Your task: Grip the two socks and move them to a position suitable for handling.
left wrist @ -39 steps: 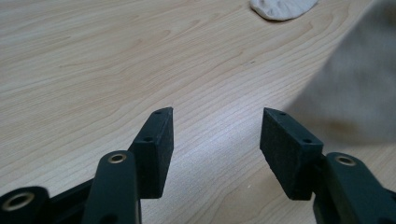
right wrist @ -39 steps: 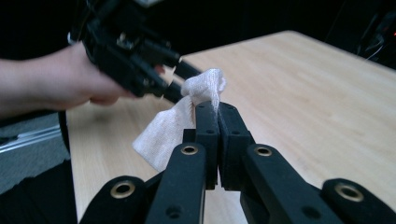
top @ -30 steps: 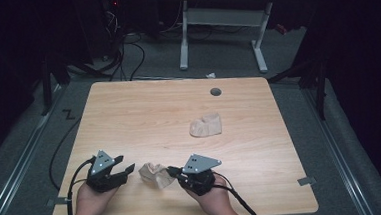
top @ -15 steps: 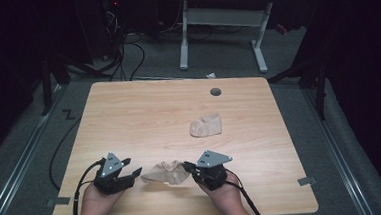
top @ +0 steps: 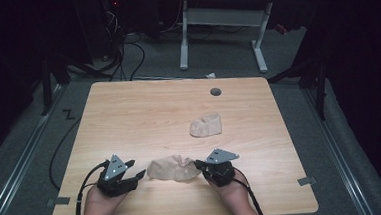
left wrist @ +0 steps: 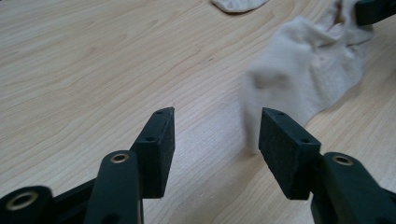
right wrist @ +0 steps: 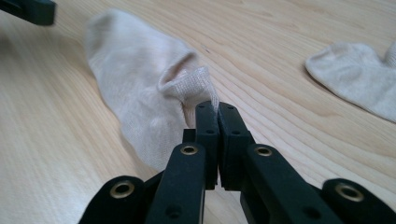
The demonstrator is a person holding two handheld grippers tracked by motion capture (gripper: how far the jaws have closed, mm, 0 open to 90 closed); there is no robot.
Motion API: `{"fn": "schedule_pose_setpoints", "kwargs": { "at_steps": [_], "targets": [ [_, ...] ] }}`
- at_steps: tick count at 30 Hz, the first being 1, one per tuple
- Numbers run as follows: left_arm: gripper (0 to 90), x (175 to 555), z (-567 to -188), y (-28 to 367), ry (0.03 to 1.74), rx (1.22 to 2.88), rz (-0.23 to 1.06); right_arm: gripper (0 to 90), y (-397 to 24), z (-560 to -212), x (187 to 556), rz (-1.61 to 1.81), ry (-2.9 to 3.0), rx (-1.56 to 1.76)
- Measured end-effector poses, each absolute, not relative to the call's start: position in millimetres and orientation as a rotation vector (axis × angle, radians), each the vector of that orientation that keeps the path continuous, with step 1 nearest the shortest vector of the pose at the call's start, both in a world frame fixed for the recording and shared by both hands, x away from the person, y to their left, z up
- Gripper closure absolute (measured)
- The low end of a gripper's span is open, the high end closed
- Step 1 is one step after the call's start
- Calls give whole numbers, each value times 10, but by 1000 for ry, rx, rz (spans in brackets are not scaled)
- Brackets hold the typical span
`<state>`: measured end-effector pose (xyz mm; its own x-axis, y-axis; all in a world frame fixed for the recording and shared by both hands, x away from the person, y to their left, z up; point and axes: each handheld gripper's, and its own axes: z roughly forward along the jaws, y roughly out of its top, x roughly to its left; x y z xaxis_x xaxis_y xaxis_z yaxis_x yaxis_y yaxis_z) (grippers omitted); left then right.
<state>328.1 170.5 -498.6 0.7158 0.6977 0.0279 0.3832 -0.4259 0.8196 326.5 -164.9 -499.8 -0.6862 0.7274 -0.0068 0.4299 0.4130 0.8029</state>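
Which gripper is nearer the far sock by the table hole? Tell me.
Right. The right gripper sits below the far sock, pinching the near sock; the left gripper lies further off.

Dim room around a light wooden surface (top: 144, 115) with a round grommet hole (top: 215, 91). Beyond its far edge, grey carpet (top: 225, 60), tangled black cables (top: 124, 46), a white desk frame (top: 218, 20).

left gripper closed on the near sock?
No: in the left gripper view the left gripper stands open, and the near sock lies beyond its pads, not between them.
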Motion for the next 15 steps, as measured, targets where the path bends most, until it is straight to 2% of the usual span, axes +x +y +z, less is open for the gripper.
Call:
{"fn": "schedule_pose_setpoints", "kwargs": {
  "at_steps": [5,6,8,10,12,15],
  "targets": [
    [527,3310,-5025,1641,815,2072,456,884,-1683,-5054,3301,1120,2332,1022],
    [527,3361,-5049,1597,828,2072,423,884,-1691,-5064,3311,1113,2336,1023],
    [598,3457,-5064,1521,848,2093,364,884,-1703,-5081,3328,1100,2342,1030],
    [625,3535,-5043,1429,848,2110,386,884,-1713,-5090,3343,1096,2343,1043],
    [621,3647,-5029,1336,854,2132,412,884,-1718,-5097,3349,1093,2343,1049],
    [628,3792,-5079,1244,895,2128,380,884,-1726,-5107,3351,1085,2346,1051]
  ]
}}
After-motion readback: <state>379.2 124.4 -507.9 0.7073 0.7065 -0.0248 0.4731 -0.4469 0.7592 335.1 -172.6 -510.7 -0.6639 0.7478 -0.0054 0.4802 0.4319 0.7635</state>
